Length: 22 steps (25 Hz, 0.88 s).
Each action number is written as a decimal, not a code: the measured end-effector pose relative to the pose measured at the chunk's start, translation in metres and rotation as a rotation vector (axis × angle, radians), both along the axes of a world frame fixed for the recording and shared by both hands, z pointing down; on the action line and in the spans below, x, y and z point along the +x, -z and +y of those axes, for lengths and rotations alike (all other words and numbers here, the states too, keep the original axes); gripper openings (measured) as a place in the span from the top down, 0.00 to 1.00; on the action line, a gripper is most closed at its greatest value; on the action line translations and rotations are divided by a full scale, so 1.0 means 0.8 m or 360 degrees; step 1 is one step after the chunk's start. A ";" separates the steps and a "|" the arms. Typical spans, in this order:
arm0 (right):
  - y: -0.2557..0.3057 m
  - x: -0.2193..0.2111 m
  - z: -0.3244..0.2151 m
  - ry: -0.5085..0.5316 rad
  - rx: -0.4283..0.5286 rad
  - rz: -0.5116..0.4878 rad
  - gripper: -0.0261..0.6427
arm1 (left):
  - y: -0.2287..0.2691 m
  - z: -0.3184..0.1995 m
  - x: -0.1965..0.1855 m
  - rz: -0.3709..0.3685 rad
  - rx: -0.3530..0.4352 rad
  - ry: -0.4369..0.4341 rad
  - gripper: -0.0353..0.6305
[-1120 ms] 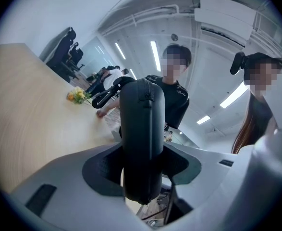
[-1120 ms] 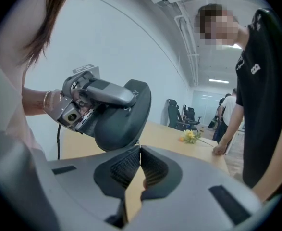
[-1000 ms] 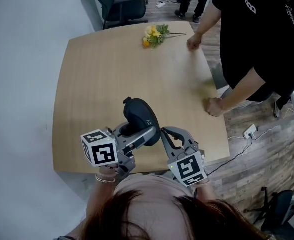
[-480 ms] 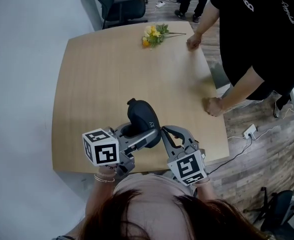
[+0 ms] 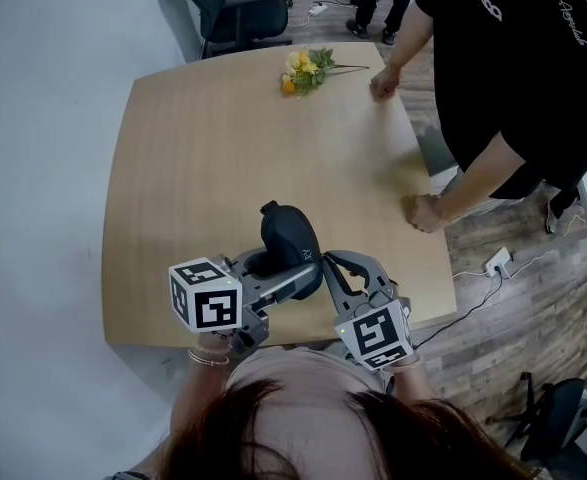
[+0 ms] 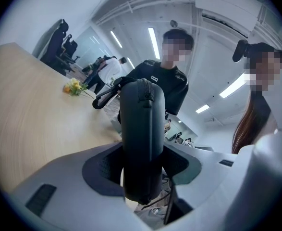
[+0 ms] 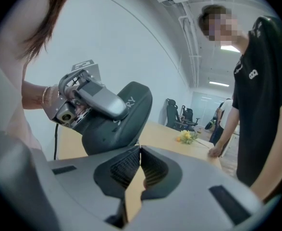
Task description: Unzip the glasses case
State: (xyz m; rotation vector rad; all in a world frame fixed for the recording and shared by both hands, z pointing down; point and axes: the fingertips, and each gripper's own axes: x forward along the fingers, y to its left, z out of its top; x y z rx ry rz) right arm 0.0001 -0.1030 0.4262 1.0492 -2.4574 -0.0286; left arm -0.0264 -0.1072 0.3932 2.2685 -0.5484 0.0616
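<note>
while the left gripper (image 6: 141, 154) clamps the black glasses case (image 5: 291, 240) on edge over the table (image 5: 203, 148) | right gripper (image 7: 140, 151): jaws closed together at the case's edge

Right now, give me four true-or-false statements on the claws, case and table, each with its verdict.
The left claw grips the case. True.
The flowers lie beside the case. False: they lie at the far edge of the table, well apart from it.
The right claw is wide open. False: its jaws meet at the tips.
A bystander's fist rests on the table. True.
</note>
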 end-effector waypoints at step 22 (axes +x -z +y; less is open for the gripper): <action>-0.003 0.004 -0.001 -0.0013 0.0004 0.0017 0.94 | -0.019 0.016 0.010 -0.0109 -0.0042 -0.0110 0.60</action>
